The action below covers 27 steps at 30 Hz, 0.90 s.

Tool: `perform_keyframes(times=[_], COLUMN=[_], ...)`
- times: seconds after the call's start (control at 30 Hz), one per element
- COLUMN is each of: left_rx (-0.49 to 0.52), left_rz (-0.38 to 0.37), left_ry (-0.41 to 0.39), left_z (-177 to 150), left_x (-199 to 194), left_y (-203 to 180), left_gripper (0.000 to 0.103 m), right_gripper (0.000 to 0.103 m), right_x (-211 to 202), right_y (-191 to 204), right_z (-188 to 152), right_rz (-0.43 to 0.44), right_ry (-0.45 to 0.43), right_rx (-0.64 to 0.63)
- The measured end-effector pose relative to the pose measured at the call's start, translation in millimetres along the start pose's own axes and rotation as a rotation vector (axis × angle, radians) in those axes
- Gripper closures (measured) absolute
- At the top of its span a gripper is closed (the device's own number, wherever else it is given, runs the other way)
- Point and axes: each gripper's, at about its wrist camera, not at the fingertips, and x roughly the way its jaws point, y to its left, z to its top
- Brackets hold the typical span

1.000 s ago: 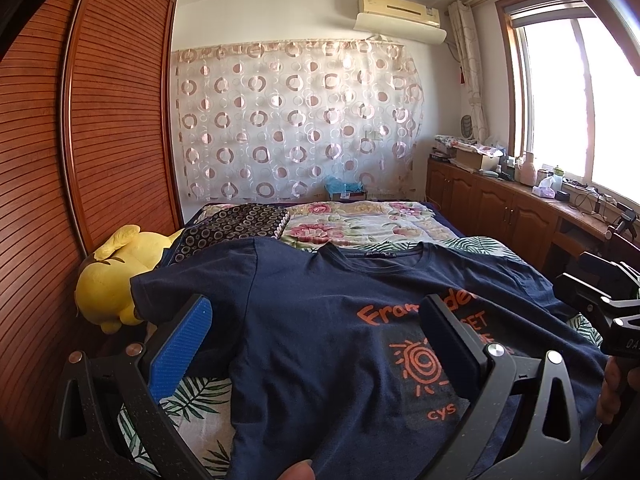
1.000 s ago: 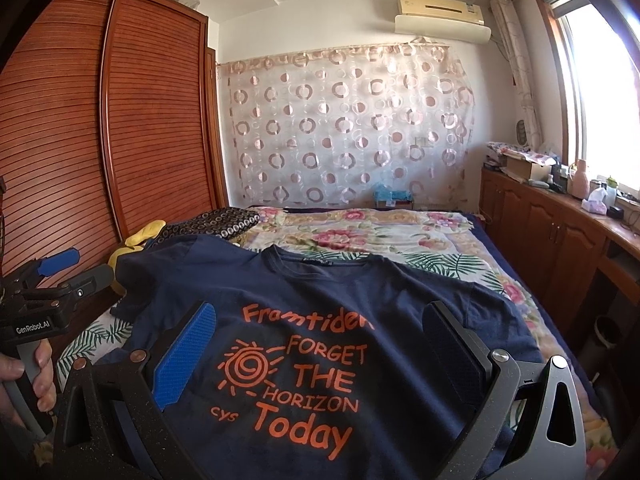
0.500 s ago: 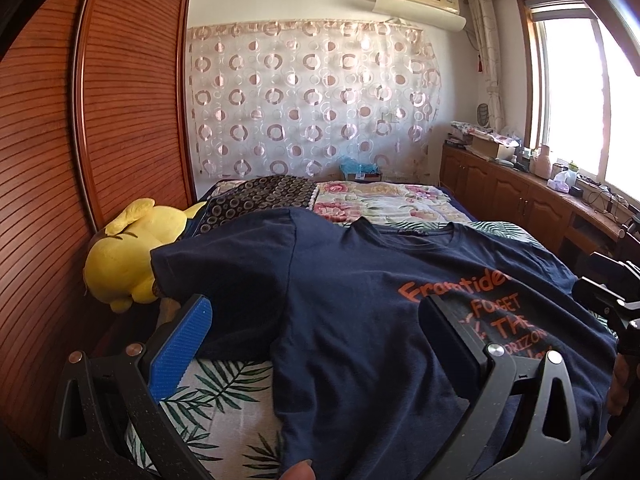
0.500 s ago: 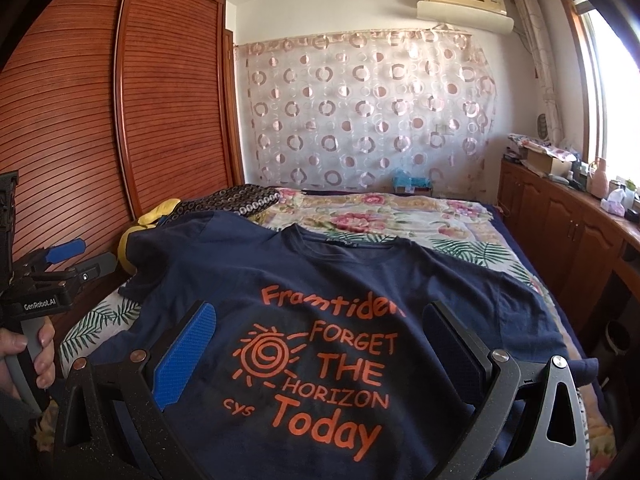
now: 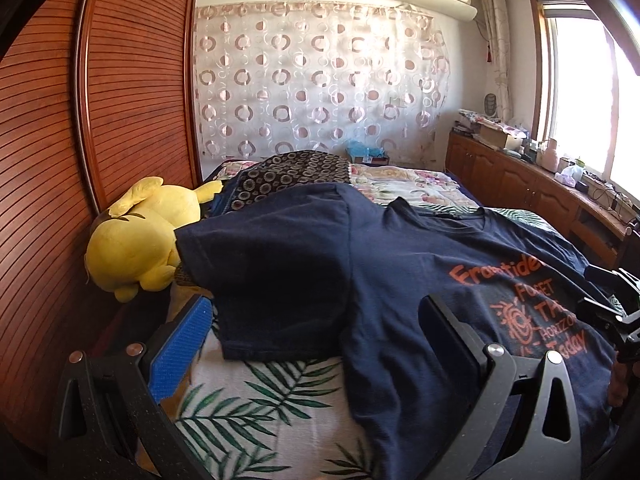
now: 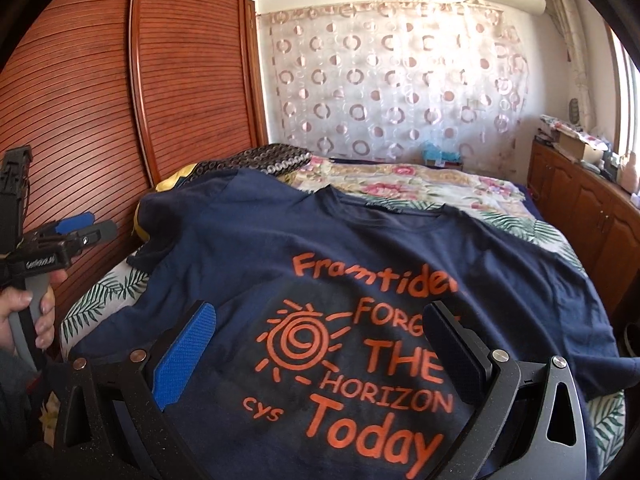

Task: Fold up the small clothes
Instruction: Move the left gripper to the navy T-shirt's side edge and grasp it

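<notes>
A navy T-shirt with orange print lies spread face up on the bed, collar away from me. It also shows in the left wrist view, where its left sleeve lies in front of my fingers. My left gripper is open and empty, held above the sleeve and the shirt's left side. My right gripper is open and empty, held above the orange print. The left gripper also shows at the left edge of the right wrist view.
A leaf-patterned bed sheet lies under the shirt. A yellow plush toy lies at the bed's left edge by the wooden wardrobe. A dark ring-patterned cloth and a floral quilt lie behind. Cabinets run along the right.
My left gripper has swung left, from over the shirt's chest to over its left sleeve. My right gripper has moved slightly closer over the print. Both stay open.
</notes>
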Motion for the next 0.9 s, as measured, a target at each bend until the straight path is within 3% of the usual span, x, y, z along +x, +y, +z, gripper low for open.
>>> perform_keyframes(times=[0.17,0.53,0.9], left_rx=[-0.036,-0.07,-0.074], left_rz=[-0.002,0.036,0.07], left_ry=[0.03,0.077,0.167], left_z=[2.8,22.0,20.9], left_x=[14.8,54.8,95.4], left_y=[28.3,71.7,88.8], left_gripper=[0.011,0.045,0.051], right_gripper=[0.0,0.0,0.0], right_x=[-1.8,-2.6,13.8], right_y=[-6.3,-6.2,2.0], right_z=[1.5,9.1,5.3], right_rz=[0.016,0.032,0.031], right_ry=[0.021,0.038,0.06], right_rx=[-0.014,-0.068,-0.073])
